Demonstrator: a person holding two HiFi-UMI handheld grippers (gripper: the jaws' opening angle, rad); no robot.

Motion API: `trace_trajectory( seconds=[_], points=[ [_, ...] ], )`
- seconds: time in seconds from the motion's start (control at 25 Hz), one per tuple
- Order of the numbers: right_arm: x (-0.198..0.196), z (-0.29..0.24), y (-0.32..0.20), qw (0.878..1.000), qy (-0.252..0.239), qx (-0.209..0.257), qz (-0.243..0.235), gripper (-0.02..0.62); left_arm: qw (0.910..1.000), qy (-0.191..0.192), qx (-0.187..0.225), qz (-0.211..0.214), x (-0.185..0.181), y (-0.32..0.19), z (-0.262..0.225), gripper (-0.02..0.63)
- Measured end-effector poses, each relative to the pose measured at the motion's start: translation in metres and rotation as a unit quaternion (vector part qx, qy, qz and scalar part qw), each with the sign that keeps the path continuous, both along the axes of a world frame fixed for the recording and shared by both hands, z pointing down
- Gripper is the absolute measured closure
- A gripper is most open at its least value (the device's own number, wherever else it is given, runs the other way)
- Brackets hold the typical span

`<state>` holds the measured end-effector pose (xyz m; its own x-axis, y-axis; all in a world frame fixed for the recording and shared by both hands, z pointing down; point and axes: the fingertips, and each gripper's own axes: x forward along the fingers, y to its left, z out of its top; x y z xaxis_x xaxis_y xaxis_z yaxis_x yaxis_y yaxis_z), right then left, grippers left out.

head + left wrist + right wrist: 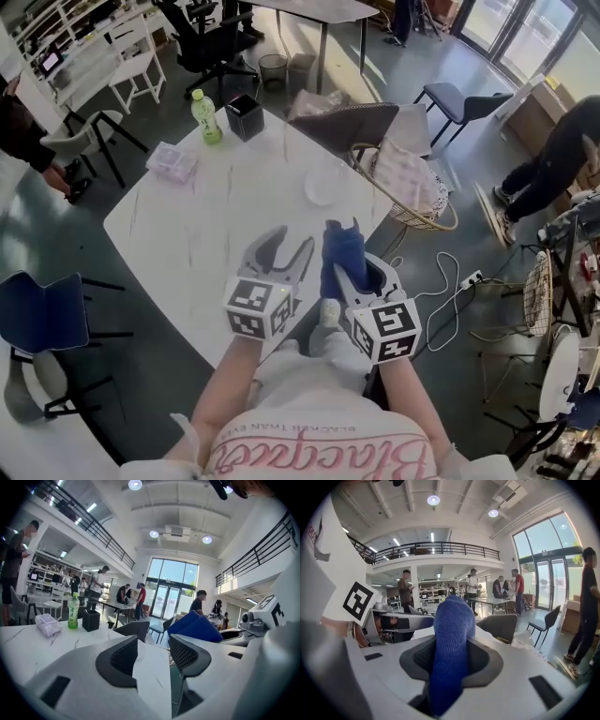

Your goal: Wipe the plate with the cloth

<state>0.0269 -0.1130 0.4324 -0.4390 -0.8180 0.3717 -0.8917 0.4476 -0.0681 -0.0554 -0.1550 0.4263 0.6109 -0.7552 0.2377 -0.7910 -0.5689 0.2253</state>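
Fingers of the right gripper [451,658] clamp the folded blue knitted cloth [452,616] upright between them (left gripper [153,654] fingers spread, empty).

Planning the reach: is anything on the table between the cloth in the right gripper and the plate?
Nothing. In the head view only bare table lies between the blue cloth clamped in the right gripper and the plate.
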Motion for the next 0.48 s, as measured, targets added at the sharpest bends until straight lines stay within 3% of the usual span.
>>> trace_trajectory(
  seconds=[0.48],
  points=[
    [0.057, 0.011, -0.114, 0.999, 0.000, -0.016, -0.041, 0.476, 0.9982, -0.002, -0.039, -0.045, 0.041, -0.111, 0.027, 0.404]
  ],
)
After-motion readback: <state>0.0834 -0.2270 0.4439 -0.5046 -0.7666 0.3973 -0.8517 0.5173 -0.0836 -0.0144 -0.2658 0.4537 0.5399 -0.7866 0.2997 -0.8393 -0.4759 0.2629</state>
